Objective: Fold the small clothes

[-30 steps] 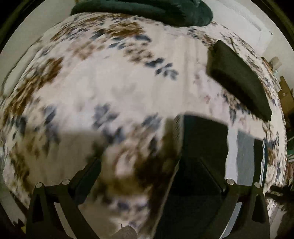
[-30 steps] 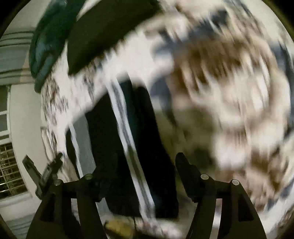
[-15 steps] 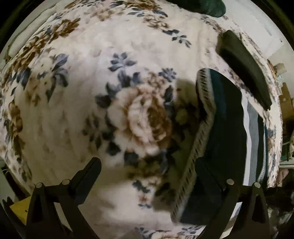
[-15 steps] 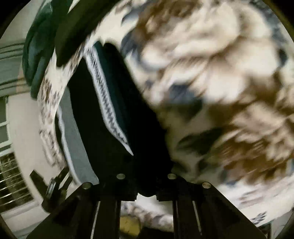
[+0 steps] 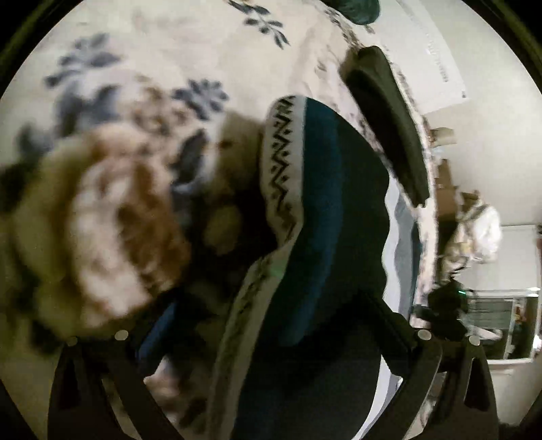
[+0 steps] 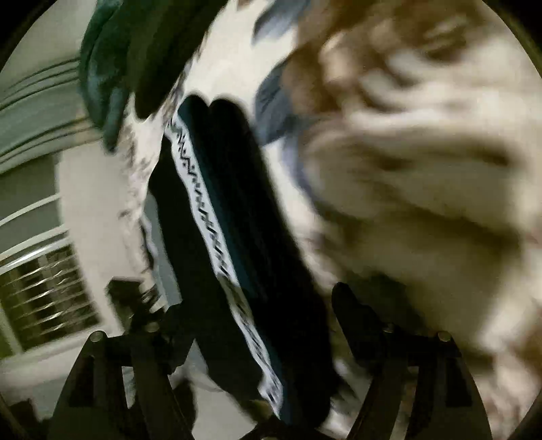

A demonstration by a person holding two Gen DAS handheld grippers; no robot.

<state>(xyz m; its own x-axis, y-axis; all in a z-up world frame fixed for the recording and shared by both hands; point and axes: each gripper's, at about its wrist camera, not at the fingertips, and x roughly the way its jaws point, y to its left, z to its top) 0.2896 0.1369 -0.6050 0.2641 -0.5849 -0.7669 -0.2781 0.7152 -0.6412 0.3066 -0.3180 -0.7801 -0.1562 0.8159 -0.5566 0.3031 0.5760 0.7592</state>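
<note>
The left gripper (image 5: 267, 325) had its two fingers wide apart, and the dark blue garment (image 5: 325, 203) with a white zigzag band lay between them; its cloth reached up to the right finger (image 5: 389, 321), but I cannot tell whether the pad pressed on it. The left finger (image 5: 159, 325) stood over the flowered blanket (image 5: 135, 84), just beside the folded edge of the garment.

The right gripper (image 6: 257, 321) had its jaws opening, and the same dark blue garment (image 6: 237, 189) lay in the gap between the fingers, not pinched by them. The right finger (image 6: 355, 314) was at the border where the garment met the flowered blanket (image 6: 423, 169). The picture was blurred here.

The garment lay folded on the blanket, near the side edge of the bed, with a grey striped layer (image 5: 403, 237) showing under it on the edge side. Farther along the same edge lay a dark folded cloth (image 5: 386, 118), apart from the garment. At the far end of the bed a dark green bundle (image 5: 352, 10) was seen.
</note>
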